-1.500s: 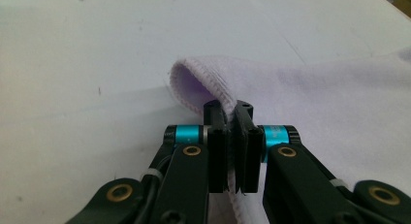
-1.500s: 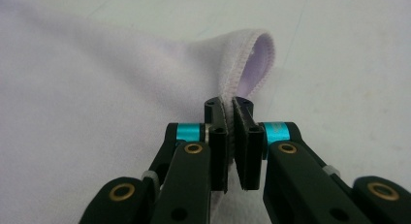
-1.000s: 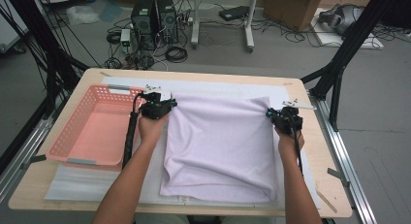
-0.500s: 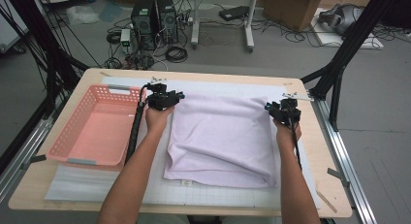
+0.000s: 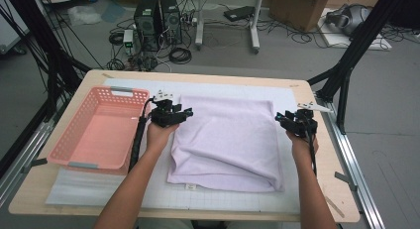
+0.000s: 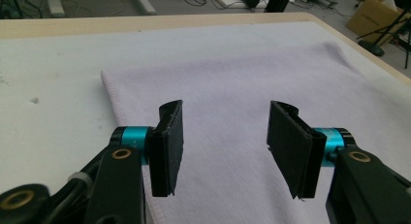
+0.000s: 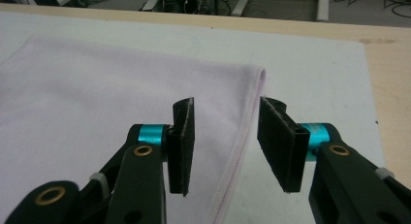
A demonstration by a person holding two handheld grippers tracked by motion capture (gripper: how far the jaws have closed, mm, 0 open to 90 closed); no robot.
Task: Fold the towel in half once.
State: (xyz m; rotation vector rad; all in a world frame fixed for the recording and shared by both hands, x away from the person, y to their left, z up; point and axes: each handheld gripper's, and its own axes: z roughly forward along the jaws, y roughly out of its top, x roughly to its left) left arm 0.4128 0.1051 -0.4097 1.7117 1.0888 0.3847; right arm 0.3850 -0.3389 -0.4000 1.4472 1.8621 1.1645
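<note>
Covering the wooden table (image 5: 317, 189), a white mat (image 5: 237, 87) bears a lilac towel (image 5: 228, 140).

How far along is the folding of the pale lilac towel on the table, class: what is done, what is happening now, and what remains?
Done: the pale lilac terry towel lies folded over once on the white mat, its doubled edge nearest the person.

In hand: the left gripper and right gripper have just been opening at the far corners; nothing is clamped.

Left, probably: further folds, then perhaps the pink plastic basket beside it.
</note>
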